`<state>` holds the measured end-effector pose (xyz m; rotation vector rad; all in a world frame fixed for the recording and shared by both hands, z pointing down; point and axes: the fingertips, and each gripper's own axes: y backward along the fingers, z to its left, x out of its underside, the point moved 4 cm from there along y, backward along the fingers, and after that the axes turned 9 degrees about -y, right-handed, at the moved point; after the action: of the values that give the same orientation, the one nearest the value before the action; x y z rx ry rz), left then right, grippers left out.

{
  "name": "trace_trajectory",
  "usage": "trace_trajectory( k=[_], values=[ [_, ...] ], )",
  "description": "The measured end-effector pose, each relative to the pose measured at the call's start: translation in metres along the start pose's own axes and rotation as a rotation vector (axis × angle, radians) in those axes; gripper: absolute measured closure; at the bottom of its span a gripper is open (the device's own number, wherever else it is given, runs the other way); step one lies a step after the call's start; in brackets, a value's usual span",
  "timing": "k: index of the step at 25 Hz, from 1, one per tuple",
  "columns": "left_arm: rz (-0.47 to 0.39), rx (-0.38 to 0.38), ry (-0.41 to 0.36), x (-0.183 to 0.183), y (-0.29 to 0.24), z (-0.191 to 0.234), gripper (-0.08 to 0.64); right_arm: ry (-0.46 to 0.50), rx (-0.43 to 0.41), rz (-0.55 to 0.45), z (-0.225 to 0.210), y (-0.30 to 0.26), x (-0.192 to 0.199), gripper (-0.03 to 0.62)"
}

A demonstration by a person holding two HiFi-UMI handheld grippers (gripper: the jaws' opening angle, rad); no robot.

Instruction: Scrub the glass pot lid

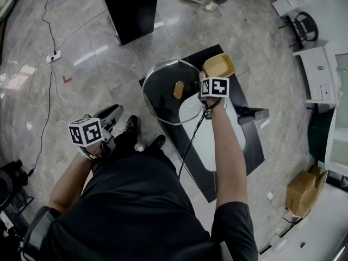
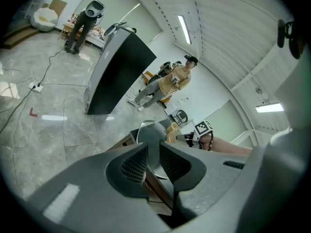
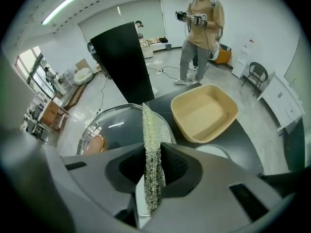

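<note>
The glass pot lid [image 1: 163, 99] with a wooden knob [image 1: 178, 89] sits at the far left of the black table [image 1: 247, 145], its rim reaching past the table's edge. My right gripper [image 1: 208, 81] hovers by the lid's right rim. It is shut on a glittery scrubbing cloth [image 3: 151, 154], which stands edge-on between the jaws, with the lid [image 3: 114, 130] just ahead and left. My left gripper [image 1: 115, 112] hangs off the table beside my left leg. Its jaws [image 2: 153, 152] are nearly together and hold nothing. The lid [image 2: 148, 130] shows far beyond them.
A beige tray [image 1: 218, 66] stands on the table's far end, right of the lid, also [image 3: 204, 113]. A white board [image 1: 215, 135] lies mid-table. A black panel [image 1: 130, 7] stands on the floor beyond. A person [image 3: 199, 28] stands further back. Cables [image 1: 50, 86] cross the floor at left.
</note>
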<state>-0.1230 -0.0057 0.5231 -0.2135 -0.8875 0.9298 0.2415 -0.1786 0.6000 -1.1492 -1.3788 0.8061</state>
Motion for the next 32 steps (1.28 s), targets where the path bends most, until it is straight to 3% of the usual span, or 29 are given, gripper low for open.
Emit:
trace_trajectory(
  k=[6,12,16,19,26,32],
  values=[
    [-0.030,-0.042,0.047,0.004,0.019,0.017,0.486,0.148,0.024,0.071,0.033,-0.026,-0.027,0.526],
    [-0.051,-0.073,0.079,0.007,0.034,0.030,0.486,0.332,-0.003,0.063,0.081,-0.034,-0.042,0.526],
    [-0.064,-0.077,0.082,0.004,0.039,0.032,0.486,0.448,0.003,0.110,0.114,-0.038,-0.036,0.526],
    [-0.072,-0.081,0.085,0.003,0.042,0.034,0.486,0.543,-0.046,0.139,0.145,-0.045,-0.030,0.526],
    [-0.073,-0.088,0.099,0.006,0.047,0.041,0.486,0.756,-0.077,0.087,0.194,-0.055,-0.030,0.526],
    [-0.066,-0.085,0.092,0.005,0.043,0.043,0.486,0.952,-0.063,0.082,0.222,-0.054,-0.003,0.526]
  ],
)
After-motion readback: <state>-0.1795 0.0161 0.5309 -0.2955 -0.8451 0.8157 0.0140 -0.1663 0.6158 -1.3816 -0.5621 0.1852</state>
